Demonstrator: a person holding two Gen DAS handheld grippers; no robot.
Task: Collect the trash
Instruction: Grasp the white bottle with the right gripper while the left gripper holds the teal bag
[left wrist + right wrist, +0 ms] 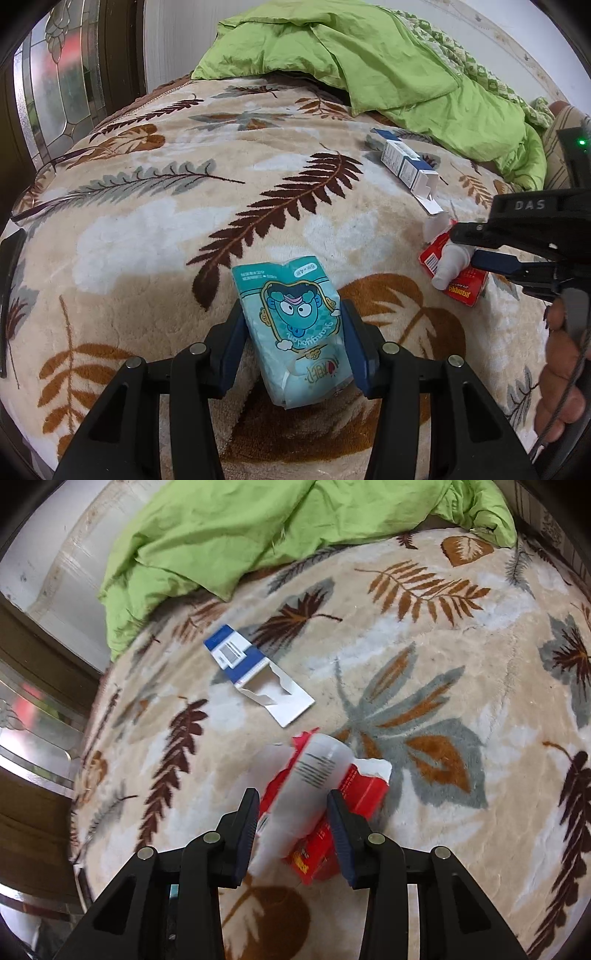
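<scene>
A: Where's the trash? Biggest first.

B: All on the bed [155,236]. Blue-white carton [408,166] lies open-ended, well apart from both tongs. Light card, crushes easily; I'd grip across the flat sides.

A: Red box [364,794]?

B: Torn, with a white bottle [314,775] on it, both between the right tongs [291,829]. Jaws part open; left pad looks clear. Bottle's probably slick, so I'd take its body.

A: Left?

B: Left tongs [293,341] pinch the teal packet [291,314] by its sides. Soft, light, squashy.

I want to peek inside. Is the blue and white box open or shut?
Open. The blue and white box lies flat on the blanket, its end flaps spread, showing a hollow white inside.
</scene>
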